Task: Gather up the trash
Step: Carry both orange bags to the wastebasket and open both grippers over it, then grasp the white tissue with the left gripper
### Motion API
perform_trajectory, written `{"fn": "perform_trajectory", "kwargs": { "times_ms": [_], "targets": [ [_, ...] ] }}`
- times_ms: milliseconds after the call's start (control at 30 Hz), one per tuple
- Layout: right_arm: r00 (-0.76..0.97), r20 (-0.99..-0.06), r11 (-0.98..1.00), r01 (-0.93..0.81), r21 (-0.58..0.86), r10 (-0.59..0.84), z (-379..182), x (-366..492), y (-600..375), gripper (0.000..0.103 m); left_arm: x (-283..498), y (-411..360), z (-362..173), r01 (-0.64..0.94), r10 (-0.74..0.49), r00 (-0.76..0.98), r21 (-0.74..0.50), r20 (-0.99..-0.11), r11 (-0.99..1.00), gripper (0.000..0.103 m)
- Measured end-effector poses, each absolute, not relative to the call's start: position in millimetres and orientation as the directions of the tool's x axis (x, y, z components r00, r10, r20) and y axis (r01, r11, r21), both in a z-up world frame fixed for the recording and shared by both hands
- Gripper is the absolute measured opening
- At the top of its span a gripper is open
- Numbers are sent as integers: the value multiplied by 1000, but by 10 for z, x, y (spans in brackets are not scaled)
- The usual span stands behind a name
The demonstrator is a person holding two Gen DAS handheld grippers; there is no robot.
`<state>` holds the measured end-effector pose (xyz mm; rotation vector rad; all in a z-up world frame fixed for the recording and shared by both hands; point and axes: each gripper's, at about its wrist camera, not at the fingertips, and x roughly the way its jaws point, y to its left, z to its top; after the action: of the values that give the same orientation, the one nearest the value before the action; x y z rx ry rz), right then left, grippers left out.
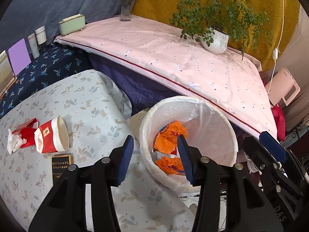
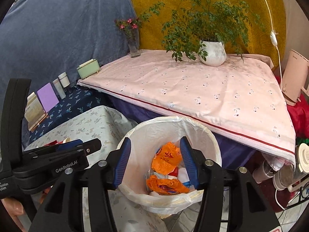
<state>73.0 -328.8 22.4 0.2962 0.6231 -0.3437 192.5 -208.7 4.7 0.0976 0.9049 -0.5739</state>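
Two crumpled orange wrappers (image 2: pixel 166 161) lie in the lined white bin (image 2: pixel 200 135) beside the leaf-print table's corner (image 1: pixel 96 89). Both the left gripper (image 1: pixel 154 158) and right gripper (image 2: pixel 154 160) hang spread and empty above it. A red paper cup (image 1: pixel 52 137), torn red packet (image 1: pixel 27 133) and dark box (image 1: pixel 61 162) lie near the table's front edge.

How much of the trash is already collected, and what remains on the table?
Done: two orange wrappers and other scraps lie in the lined bin. In hand: nothing; the left hand-held gripper and right hand-held gripper are both open and empty over the bin. Left: a red paper cup, a crumpled red pack and a tissue lie on the table.
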Motion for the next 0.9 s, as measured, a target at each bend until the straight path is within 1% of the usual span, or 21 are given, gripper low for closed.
{"fn": "perform_trajectory", "kwargs": {
  "times_ms": [400,667,733,767,800,900],
  "targets": [
    [778,-594,921,360,150,-207,329,780,-2931,68,1963,-1621,99,454,-406,514,-162,-756,876,46],
    [781,-600,938,317,144,-172,319,864,-2621,69,2027,-1255,85,408,-381,532,-166,-756,898,46],
    [781,-603,942,305,140,-163,312,888,-2532,69,2031,-1160,70,395,-374,537,-166,-756,904,48],
    [781,-605,944,298,139,-157,306,902,-2484,69,2034,-1109,65,388,-369,540,-165,-756,907,52],
    [781,-606,946,292,138,-153,302,913,-2443,69,2039,-1043,60,378,-363,547,-164,-754,911,54],
    [779,-613,953,271,135,-135,286,959,-2298,69,2058,-879,44,361,-350,555,-161,-755,919,54]
  ]
}}
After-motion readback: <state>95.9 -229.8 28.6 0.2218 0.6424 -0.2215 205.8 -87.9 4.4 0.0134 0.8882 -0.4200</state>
